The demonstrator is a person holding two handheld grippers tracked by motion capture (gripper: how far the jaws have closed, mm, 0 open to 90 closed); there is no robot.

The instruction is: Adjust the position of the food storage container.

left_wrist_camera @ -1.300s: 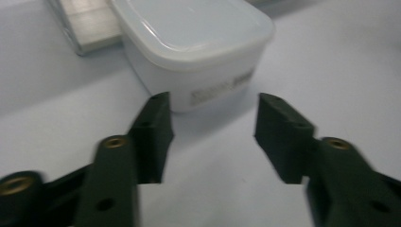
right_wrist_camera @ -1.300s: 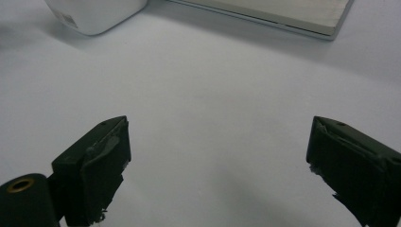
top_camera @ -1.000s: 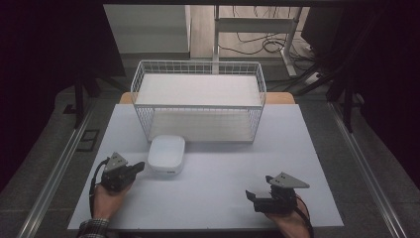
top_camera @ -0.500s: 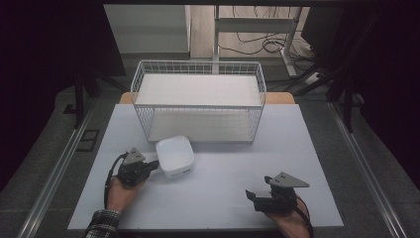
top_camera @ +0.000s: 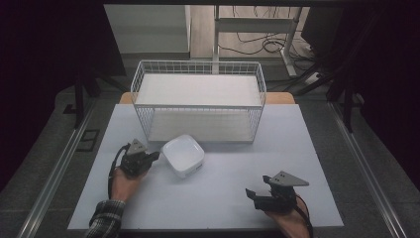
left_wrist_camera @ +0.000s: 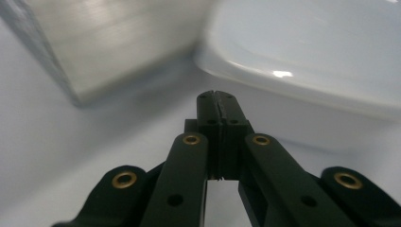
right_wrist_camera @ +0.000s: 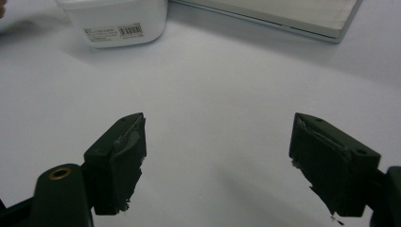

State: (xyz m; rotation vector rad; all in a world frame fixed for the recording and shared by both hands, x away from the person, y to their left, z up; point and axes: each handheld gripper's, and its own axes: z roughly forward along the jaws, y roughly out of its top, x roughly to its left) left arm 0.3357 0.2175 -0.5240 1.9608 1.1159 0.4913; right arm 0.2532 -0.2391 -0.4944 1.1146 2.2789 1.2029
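Tongs in the left hand, the left gripper [top_camera: 154, 155], are clenched: the left gripper view shows its two black jaws pressed flat together with nothing between them, their tip [left_wrist_camera: 219, 101] just short of the white container's rim [left_wrist_camera: 302, 90]. From above, that closed tip sits just beside or against the left edge of the white square container [top_camera: 183, 155]; contact cannot be told. Compared with half a second ago, the container has slid to the right and slightly toward the wire basket [top_camera: 198, 106], and its corners now point differently, so it has turned a little. The left gripper has followed it rightward across the white table [top_camera: 218, 193]. The container rests on the table in front of the basket's left half, near it but apart. The right gripper [top_camera: 252, 194] lies released, jaws wide apart over bare table, unchanged at the near right, well apart from the container, whose barcode label [right_wrist_camera: 113, 32] faces it.
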